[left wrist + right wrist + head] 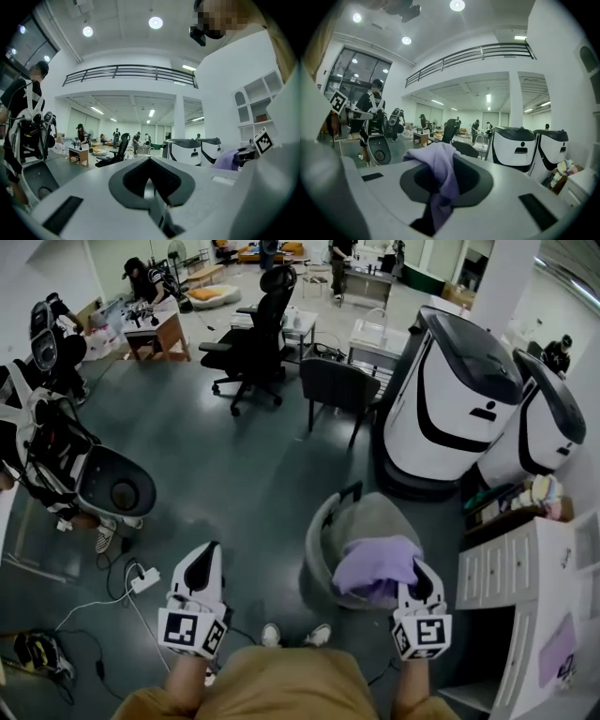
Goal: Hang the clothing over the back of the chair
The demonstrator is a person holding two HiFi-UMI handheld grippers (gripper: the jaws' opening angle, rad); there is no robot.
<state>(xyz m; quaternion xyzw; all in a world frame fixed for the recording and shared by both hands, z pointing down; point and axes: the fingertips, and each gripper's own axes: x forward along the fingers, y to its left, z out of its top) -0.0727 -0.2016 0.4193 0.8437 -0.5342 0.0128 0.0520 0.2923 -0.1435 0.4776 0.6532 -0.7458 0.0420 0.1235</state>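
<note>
A lilac piece of clothing (375, 563) hangs bunched from my right gripper (419, 576), which is shut on it just above a grey basket (323, 531). In the right gripper view the clothing (443, 173) drapes out of the jaws and down over the gripper body. My left gripper (208, 557) is held level at the lower left with its jaws together and nothing in them. A dark, low-backed chair (337, 385) stands on the floor ahead, far from both grippers. In the left gripper view the clothing (228, 159) shows at the right.
A black office chair (255, 334) stands beyond the dark chair. Two large white and black machines (450, 399) are at the right, with a white drawer unit (511, 568) near my right hand. A person with equipment (37, 437) and floor cables (103, 601) are on the left.
</note>
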